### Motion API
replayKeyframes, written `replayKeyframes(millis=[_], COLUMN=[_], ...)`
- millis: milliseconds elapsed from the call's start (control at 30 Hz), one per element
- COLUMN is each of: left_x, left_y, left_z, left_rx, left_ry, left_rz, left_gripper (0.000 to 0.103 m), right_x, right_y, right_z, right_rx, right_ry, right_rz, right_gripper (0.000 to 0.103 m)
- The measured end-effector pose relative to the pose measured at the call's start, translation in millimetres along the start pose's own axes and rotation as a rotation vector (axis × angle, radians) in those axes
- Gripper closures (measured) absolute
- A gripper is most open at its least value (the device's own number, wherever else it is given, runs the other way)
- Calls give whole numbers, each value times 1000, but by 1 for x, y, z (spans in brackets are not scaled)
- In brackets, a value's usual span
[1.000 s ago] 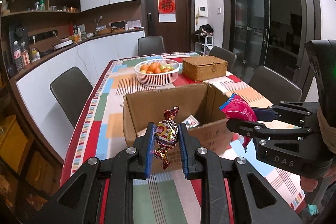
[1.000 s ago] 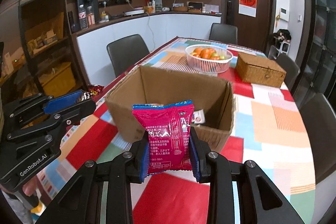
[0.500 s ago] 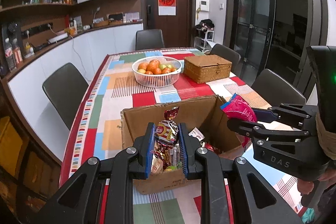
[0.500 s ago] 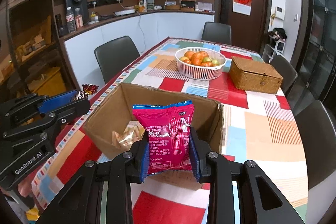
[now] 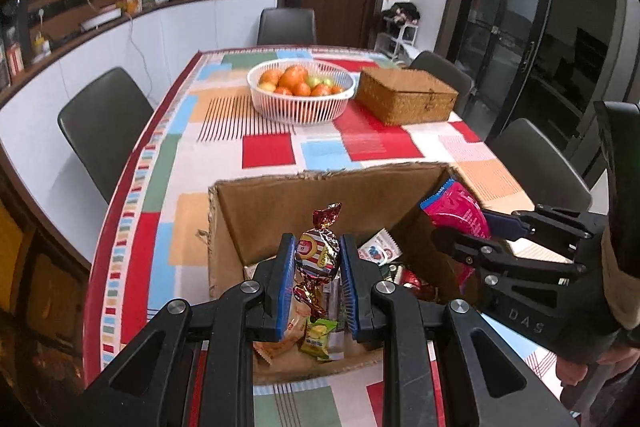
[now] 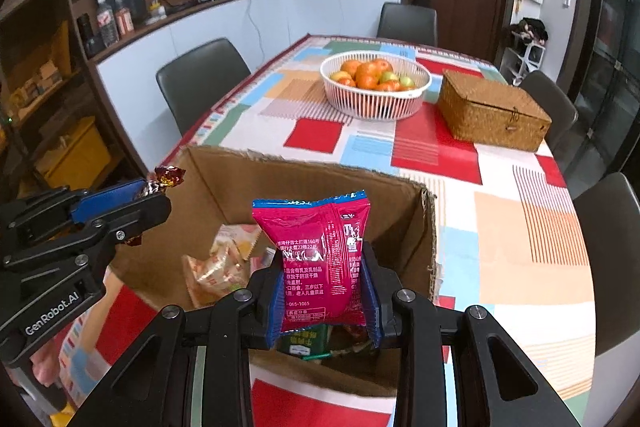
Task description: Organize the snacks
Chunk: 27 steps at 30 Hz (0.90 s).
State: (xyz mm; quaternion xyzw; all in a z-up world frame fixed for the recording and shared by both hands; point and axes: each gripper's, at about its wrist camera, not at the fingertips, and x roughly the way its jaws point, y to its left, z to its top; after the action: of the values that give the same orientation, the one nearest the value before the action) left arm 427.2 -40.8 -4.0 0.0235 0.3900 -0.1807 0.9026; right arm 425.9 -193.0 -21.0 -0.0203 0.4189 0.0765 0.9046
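A: Left gripper [image 5: 316, 285]?
B: Jaws nearly closed, blue pads pinching a foil-wrapped candy [image 5: 317, 255] by its striped middle, twisted ends sticking out above and below. It hangs over the open cardboard box [image 5: 280, 203], at the box's near side, above the loose packets in there.

A: Right gripper [image 6: 325, 301]?
B: Jaws narrow, clamped on a pink snack packet [image 6: 320, 251], held upright by its lower half, blue sealed edge on top. It's also over the box, near the box's near wall. From the left wrist view the same packet shows over the box's right side.

A: What's inside the box?
B: Several wrapped snacks: a pale orange-and-white bag [image 6: 218, 267] toward the box's left side, a green packet [image 5: 318, 335] at the near wall, a small white sachet [image 5: 378, 249] deeper in. Others too small to tell.

A: Anything else relative to the box?
B: Box sits on a patchwork-colour tablecloth [image 5: 268, 151]. Beyond the box, a white fruit basket [image 5: 301, 107] with oranges and green fruit; just beside that, to the box's far right, a closed woven wicker case [image 5: 406, 101]. Dark chairs [image 5: 104, 123] around the table, beyond and to both sides of the box.

A: Hands visible?
B: A bit of a hand [image 5: 576, 373] at the right gripper's handle, lower right of the box.
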Motion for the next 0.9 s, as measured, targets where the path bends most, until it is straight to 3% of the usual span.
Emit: replayKeyframes(millis=[100,200,300,467,567,700,900], left_x=[13,17,11,-12,-27,-50,-90], left_y=[2,3,1,-4,-8,-17,-30], left_z=[0,-2,-8,-22,-31,-48,-75], left_rx=[-16,-13,12,44,61,76,60], left_ry=[36,40,18,-41,-77,-124,-210], left_rz=[8,53,115,190,189,196,227], left_gripper=[80,64,61,56,50,45,37], right_x=[15,27,33,24,9,-13,-57], right_y=[0,-2,-4,-5,-6,-5,0], right_z=[1,-1,-5,-12,-21,-33,-65], right_rx=[-6,-1,15,8,23,20,15], right_ry=[44,84,106,74,30,-40,-154], right_rz=[-4,11,12,-17,-27,-56,-89], right_gripper=[70,69,55,52,41,40,28])
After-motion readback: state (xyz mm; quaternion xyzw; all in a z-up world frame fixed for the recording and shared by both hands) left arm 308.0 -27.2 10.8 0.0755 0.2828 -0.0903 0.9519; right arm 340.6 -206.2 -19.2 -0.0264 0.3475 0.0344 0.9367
